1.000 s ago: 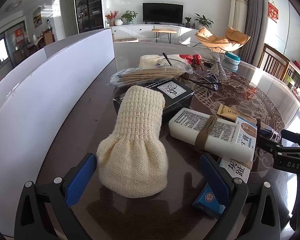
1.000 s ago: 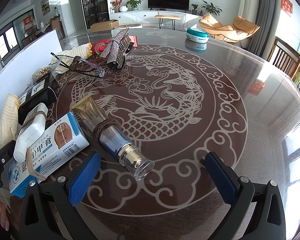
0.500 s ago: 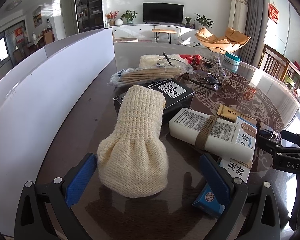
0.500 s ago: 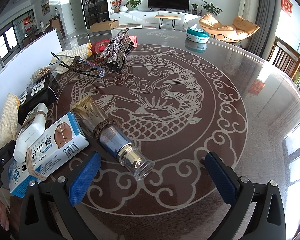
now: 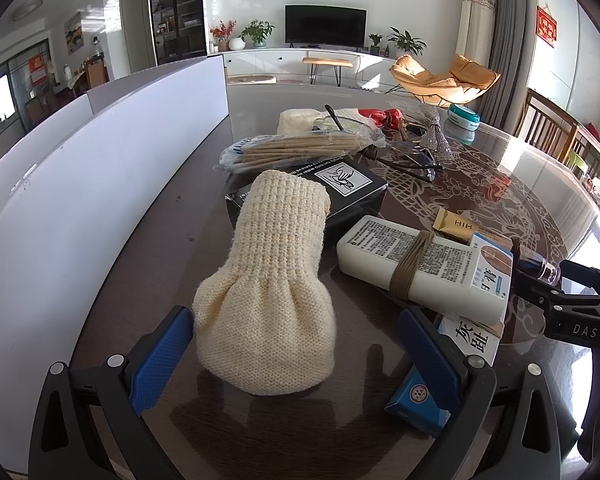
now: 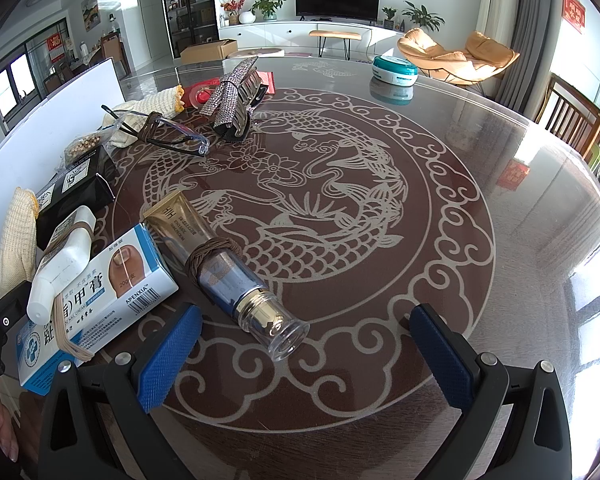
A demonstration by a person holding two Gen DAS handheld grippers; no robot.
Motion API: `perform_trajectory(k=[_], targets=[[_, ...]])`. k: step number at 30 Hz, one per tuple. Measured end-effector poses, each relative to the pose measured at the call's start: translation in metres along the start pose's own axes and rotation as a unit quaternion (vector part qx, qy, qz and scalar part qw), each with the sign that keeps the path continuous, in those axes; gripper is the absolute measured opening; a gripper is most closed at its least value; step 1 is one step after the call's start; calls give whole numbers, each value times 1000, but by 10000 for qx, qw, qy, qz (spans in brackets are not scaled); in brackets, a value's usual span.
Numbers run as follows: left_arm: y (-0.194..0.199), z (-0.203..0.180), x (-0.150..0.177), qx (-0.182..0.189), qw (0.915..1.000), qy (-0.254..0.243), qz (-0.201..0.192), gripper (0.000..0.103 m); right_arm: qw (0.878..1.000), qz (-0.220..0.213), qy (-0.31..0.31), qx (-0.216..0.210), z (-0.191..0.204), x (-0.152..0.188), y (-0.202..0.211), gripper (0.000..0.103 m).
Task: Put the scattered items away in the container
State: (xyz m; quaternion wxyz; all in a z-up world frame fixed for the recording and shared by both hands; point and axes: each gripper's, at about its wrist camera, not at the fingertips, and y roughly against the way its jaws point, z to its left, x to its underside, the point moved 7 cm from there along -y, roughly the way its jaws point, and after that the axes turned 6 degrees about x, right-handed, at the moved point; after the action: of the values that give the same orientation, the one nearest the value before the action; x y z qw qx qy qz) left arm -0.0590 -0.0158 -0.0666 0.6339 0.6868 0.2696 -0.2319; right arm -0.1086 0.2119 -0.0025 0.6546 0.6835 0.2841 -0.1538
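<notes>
My left gripper (image 5: 296, 360) is open, its blue pads on either side of a cream knitted sleeve (image 5: 272, 280) that lies on the table and leans on a black box (image 5: 332, 188). To the right lie a white tube (image 5: 416, 264) tied with a band and a blue-and-white cream box (image 5: 476, 320). My right gripper (image 6: 304, 344) is open and holds nothing. Just ahead of it lies a gold and blue tube with a clear cap (image 6: 228, 268). The cream box (image 6: 100, 292) and white tube (image 6: 60, 264) sit at its left. No container is clearly identifiable.
A white panel (image 5: 80, 184) runs along the table's left side. Farther back lie a bag of sticks (image 5: 300, 146), glasses (image 6: 160, 132), a glittery hair clip (image 6: 236, 96), a red item (image 5: 376, 114) and a teal round tin (image 6: 394, 70). The glass table (image 6: 500, 184) has a carp pattern.
</notes>
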Motion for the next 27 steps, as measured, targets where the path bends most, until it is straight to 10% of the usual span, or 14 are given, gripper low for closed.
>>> perform_trajectory(k=[27], targets=[[0, 0, 1, 49, 10000, 48, 33, 103, 10000, 0, -1, 0, 0, 0, 0, 103]])
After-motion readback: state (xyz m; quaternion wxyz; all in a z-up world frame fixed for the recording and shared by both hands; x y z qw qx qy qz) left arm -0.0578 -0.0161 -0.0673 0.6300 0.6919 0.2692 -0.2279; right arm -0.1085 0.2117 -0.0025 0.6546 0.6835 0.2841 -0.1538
